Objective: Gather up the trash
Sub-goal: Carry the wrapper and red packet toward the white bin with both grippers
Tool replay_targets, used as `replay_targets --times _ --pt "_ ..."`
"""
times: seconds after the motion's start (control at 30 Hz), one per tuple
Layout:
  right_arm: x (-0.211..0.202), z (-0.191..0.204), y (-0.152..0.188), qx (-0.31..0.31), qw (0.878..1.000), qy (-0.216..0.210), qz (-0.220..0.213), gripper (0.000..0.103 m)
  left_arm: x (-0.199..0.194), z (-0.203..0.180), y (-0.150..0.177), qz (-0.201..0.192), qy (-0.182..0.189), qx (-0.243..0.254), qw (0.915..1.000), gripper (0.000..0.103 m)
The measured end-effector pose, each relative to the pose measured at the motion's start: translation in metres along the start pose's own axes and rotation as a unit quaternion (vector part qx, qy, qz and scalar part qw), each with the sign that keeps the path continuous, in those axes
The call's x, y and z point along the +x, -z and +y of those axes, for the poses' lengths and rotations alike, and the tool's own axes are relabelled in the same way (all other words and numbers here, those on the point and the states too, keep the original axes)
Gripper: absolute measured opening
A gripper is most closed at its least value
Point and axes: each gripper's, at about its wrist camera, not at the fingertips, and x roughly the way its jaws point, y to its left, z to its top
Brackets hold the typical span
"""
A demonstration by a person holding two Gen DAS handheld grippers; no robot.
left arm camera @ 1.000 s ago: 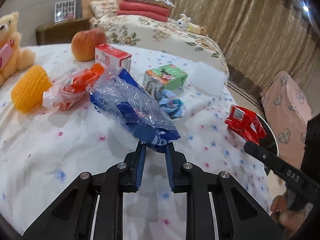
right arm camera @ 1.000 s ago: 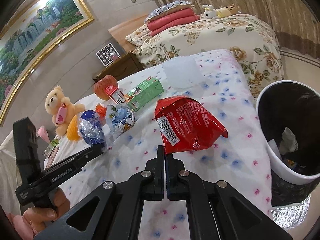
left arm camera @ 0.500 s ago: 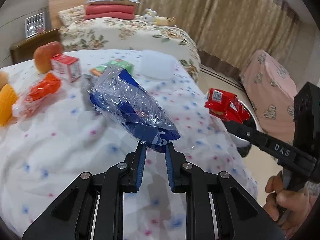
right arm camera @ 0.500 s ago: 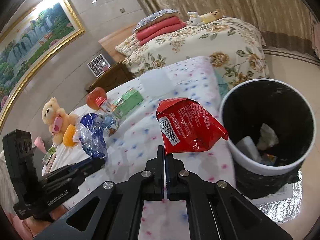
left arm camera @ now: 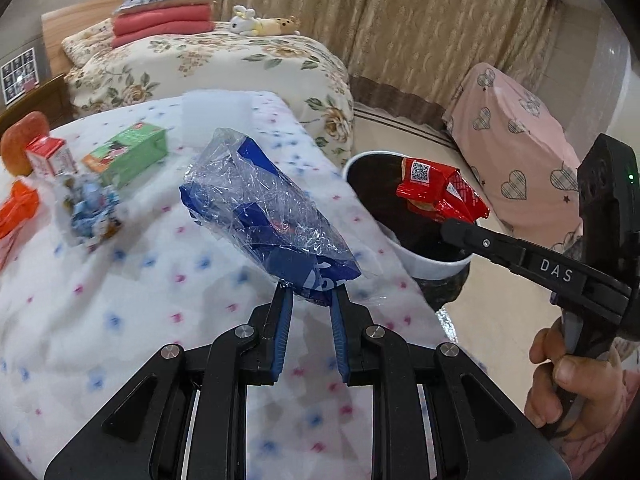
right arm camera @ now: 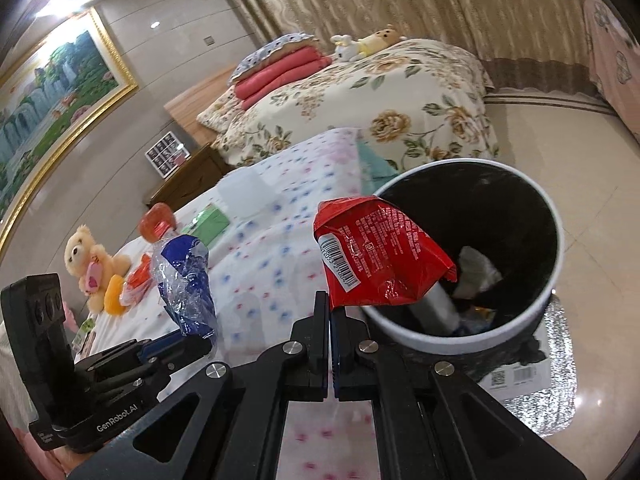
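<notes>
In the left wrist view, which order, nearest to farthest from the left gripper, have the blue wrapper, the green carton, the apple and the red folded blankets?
1. blue wrapper, held in the left gripper.
2. green carton, left, on the table.
3. apple, far left edge.
4. red folded blankets, on the bed behind.

At frame centre, your right gripper (right arm camera: 330,300) is clamped on a red wrapper (right arm camera: 376,260) held over the rim of the white bin (right arm camera: 460,340) at right. At lower left, your left gripper (right arm camera: 188,342) grips a blue-and-clear bag (right arm camera: 184,280).
</notes>
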Motion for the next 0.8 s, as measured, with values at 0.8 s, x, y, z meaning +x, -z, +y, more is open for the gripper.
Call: replay_targets --times 0.8 --pt "0.011 -0.07 -0.02 0.049 0.998 0.033 0.013 0.0 0.058 -0.058 -0.038 0.035 0.033 0.057 0.9972 0.018"
